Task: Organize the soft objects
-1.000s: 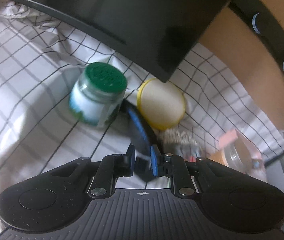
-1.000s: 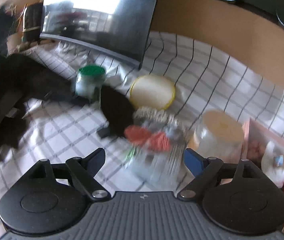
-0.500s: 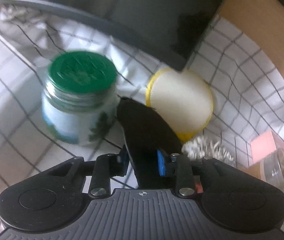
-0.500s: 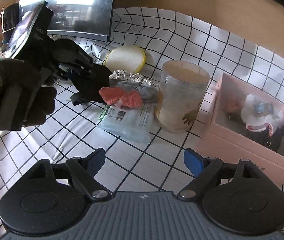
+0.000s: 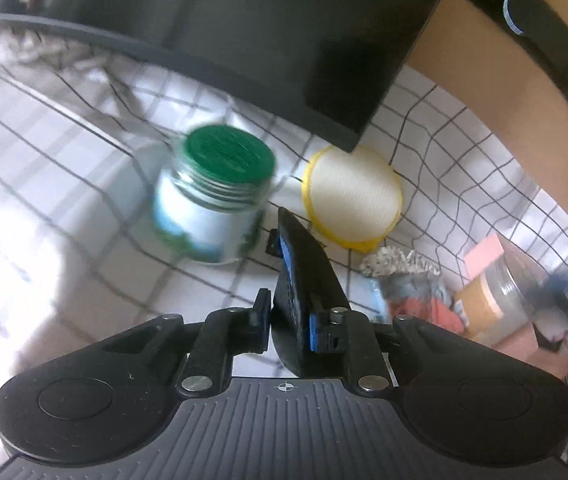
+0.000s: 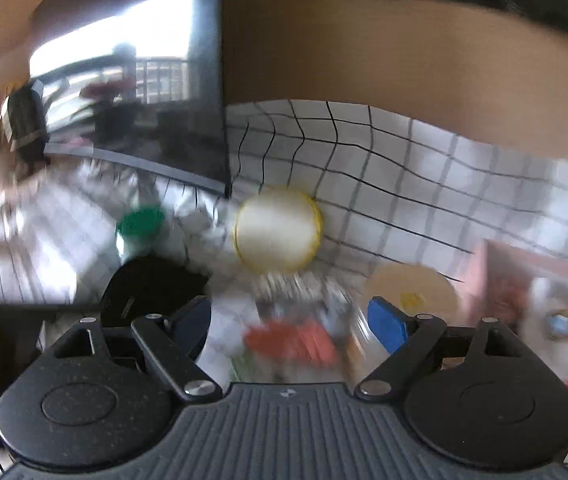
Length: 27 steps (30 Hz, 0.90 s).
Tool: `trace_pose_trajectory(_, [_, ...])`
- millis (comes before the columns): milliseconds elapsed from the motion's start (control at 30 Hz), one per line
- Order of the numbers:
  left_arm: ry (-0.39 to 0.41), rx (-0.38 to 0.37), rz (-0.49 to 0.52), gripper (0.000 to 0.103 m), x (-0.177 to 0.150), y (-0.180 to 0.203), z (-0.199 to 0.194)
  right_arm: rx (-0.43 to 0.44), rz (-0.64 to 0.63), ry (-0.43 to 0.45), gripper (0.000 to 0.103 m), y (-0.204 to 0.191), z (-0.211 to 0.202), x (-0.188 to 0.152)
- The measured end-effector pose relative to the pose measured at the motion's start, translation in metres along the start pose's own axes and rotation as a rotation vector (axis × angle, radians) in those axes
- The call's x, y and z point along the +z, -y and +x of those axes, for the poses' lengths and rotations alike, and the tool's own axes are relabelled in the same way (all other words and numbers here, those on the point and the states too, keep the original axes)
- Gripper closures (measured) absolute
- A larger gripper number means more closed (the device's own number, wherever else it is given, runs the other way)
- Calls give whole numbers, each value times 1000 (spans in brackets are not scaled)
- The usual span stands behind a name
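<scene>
Closing on a black flat pad (image 5: 307,276), the left tongs (image 5: 287,320) pinch its near edge, lifted beside the green-lidded jar (image 5: 216,200). Right tongs (image 6: 289,322) stand apart, empty. Pad looks light and limp; grip deep at the edge. Yellow-rimmed round pad (image 5: 351,196) rests on the worktop (image 5: 443,152).

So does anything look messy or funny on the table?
Yes. The checked tablecloth is rumpled near the dark screen. The soft things lie in a jumbled heap beside the yellow-rimmed pad. Nothing looks spilled or broken, though the pictures are blurry.
</scene>
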<state>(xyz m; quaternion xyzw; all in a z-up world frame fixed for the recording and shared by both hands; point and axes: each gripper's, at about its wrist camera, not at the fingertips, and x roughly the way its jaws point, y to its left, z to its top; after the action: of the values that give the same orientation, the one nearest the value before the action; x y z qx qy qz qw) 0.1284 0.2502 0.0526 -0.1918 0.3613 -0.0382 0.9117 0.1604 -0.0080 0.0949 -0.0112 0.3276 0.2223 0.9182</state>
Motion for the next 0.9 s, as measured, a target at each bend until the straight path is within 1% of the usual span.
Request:
trace_pose_trajectory(100, [38, -7, 9, 83, 1, -16, -27, -7, 75, -58, 17, -2, 50, 32])
trace_pose_trajectory(167, [57, -12, 10, 83, 2, -26, -39, -40, 102, -109, 17, -9, 83, 41])
trace_pose_trajectory(267, [73, -29, -7, 83, 4, -40, -49, -142, 42, -154, 17, -24, 130, 43])
trace_pose_trajectory(333, [65, -40, -20, 83, 6, -51, -53, -180, -18, -175, 17, -32, 152, 40])
trace_pose_trajectory(400, [67, -42, -27, 83, 7, -60, -56, -202, -22, -192, 17, -32, 168, 35])
trace_pose_trajectory(467, [66, -43, -39, 83, 8, -68, -58, -214, 0, -196, 17, -27, 178, 32])
trace_pose_trajectory(567, [51, -46, -37, 83, 8, -75, -60, -192, 43, -173, 17, -19, 184, 29])
trace_pose_trajectory(633, [40, -49, -35, 83, 8, -77, -59, -163, 64, -147, 17, -16, 183, 28])
trace_pose_trajectory(667, [36, -49, -33, 83, 8, -78, -58, -148, 74, -137, 21, -15, 180, 28])
trace_pose_trajectory(700, [32, -52, -32, 83, 8, -78, -57, -124, 88, -131, 39, -14, 177, 27])
trace_pose_trajectory(733, [29, -57, -29, 83, 7, -78, -57, -110, 103, -126, 46, -13, 172, 27])
trace_pose_trajectory(767, [26, -63, -25, 83, 7, -77, -57, -99, 114, -120, 62, -13, 167, 27])
trace_pose_trajectory(800, [24, -68, -21, 83, 8, -76, -56, -78, 122, -114, 73, -13, 159, 27])
trace_pose_trajectory(900, [23, -90, -6, 83, 10, -70, -53, -17, 135, -89, 85, -15, 133, 25])
